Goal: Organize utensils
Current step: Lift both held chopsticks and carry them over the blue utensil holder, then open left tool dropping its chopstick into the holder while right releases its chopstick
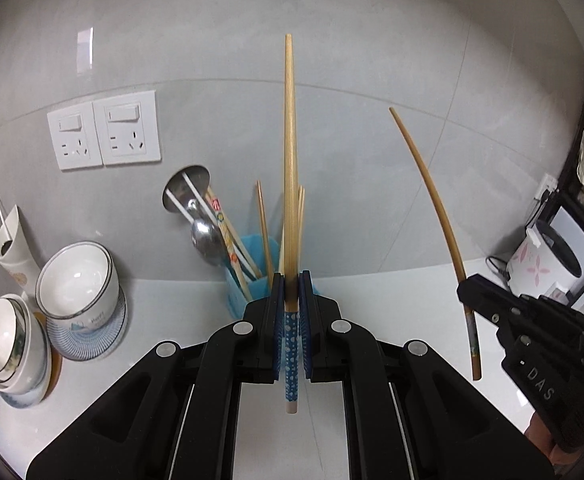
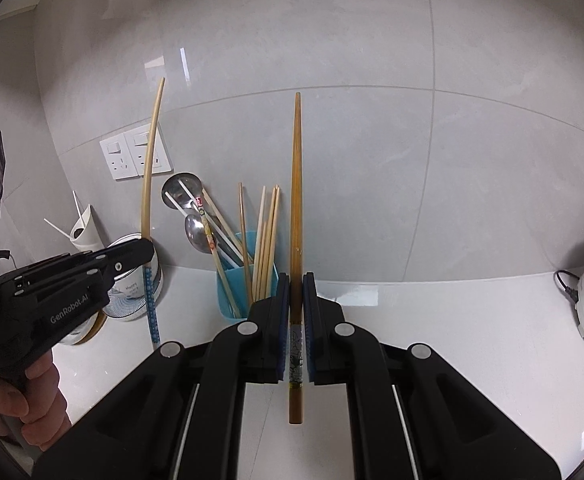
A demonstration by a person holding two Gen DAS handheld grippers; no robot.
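Our left gripper (image 1: pixel 291 292) is clamping a pale wooden chopstick (image 1: pixel 289 152) with a blue dotted handle, holding it upright above the white counter (image 1: pixel 392 300). Our right gripper (image 2: pixel 296 292) is pinching a darker tapered chopstick (image 2: pixel 296 208) with a patterned band, also upright. Behind both, a blue plastic holder (image 2: pixel 233 296) by the grey tiled wall (image 2: pixel 372 140) is keeping plain chopsticks and a shiny steel spoon (image 2: pixel 196 232).

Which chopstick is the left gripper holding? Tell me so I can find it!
Find the white sockets on the grey wall, then the blue cup of utensils below them. In front of the cup, the left gripper pinches one upright chopstick. Unlike the plain ones, its bottom end is blue with white dots.
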